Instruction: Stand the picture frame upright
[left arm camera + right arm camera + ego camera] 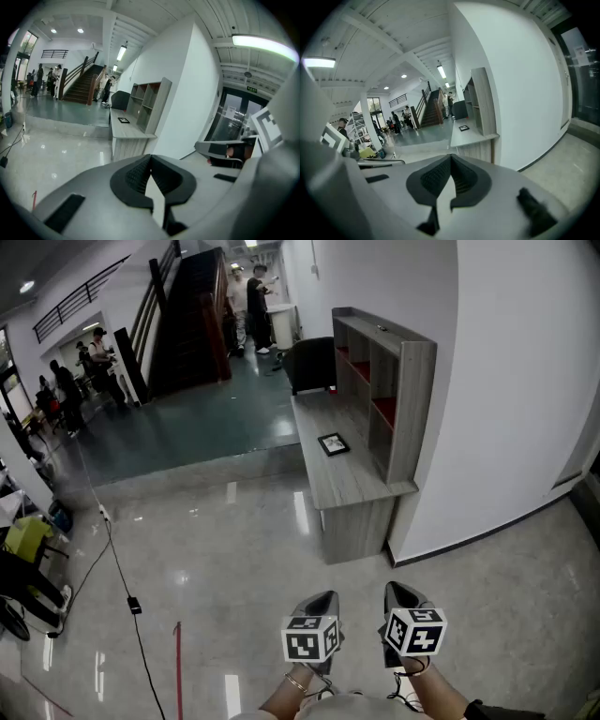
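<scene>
Gripper views show left claw, right claw closed, picture frame flat.

Picture frame on the desk: too small to make out its content or any rear support. Forearms: cut off by the head view's lower edge. People near the staircase: too small to detail.

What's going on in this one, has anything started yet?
A person holds the left gripper and right gripper low over the floor, both shut and empty, some way short of the wooden desk. The picture frame lies flat on the desk beside the shelf unit, untouched. The task has not begun.
</scene>
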Demonstrator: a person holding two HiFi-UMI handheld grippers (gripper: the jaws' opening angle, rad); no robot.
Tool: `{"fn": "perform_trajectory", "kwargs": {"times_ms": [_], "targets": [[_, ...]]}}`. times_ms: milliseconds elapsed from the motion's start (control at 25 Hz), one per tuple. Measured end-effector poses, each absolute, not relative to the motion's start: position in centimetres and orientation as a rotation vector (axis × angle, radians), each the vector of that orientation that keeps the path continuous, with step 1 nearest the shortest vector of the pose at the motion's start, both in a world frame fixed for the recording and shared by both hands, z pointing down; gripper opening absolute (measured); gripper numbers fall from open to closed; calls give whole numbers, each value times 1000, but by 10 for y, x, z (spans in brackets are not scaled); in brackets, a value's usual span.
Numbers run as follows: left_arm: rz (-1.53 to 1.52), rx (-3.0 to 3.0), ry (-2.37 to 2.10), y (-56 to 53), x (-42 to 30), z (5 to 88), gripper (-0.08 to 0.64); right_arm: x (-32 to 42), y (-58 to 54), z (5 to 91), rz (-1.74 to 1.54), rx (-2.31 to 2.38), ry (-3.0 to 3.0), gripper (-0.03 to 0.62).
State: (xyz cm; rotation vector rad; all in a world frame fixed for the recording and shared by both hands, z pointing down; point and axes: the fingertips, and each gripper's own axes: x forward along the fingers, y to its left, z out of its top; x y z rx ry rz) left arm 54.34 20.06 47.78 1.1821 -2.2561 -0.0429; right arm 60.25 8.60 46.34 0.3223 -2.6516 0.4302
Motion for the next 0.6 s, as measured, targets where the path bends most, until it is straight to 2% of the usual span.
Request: {"fn": "perform_trajectory", "kwargs": {"times_ms": [600], "targets": [[-44, 1099, -2305, 251, 497, 485, 14, 561, 94, 466, 408, 365, -2660, 32]]}}
